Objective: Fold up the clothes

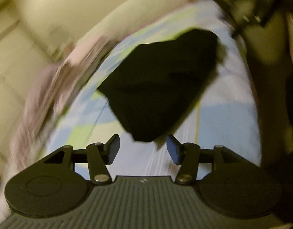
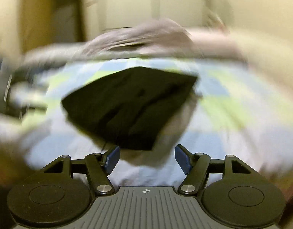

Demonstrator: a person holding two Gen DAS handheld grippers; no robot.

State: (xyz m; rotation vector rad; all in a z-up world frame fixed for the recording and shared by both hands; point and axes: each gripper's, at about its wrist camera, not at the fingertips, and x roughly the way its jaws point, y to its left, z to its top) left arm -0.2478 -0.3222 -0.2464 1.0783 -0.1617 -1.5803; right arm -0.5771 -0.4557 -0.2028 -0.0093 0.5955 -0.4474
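Your black cloth [image 1: 157, 87] lies on the bed sheet [image 1: 222, 118], the one with blue, green and white squares. It looks like a neat dark bundle with straight edges, so I think this piece is folded and set down.

Your left gripper [image 1: 143, 148] is just in front of the black cloth, at its near corner. Its two blue pads are apart, and nothing is between them. Your right gripper [image 2: 147, 157] is also just in front of the black cloth, at its near edge. Its pads are apart too, and they hold nothing. So both tools have let go.

Behind the black cloth, at the far side, there is a pale, pinkish heap of fabric [image 2: 138, 36]. The pictures are very blurry, so I cannot tell what it is.

I think you are at the end of one fold. Next, check that the black cloth lies flat and tidy. Then reach for the next piece with the pads wide apart, and pinch one edge only.
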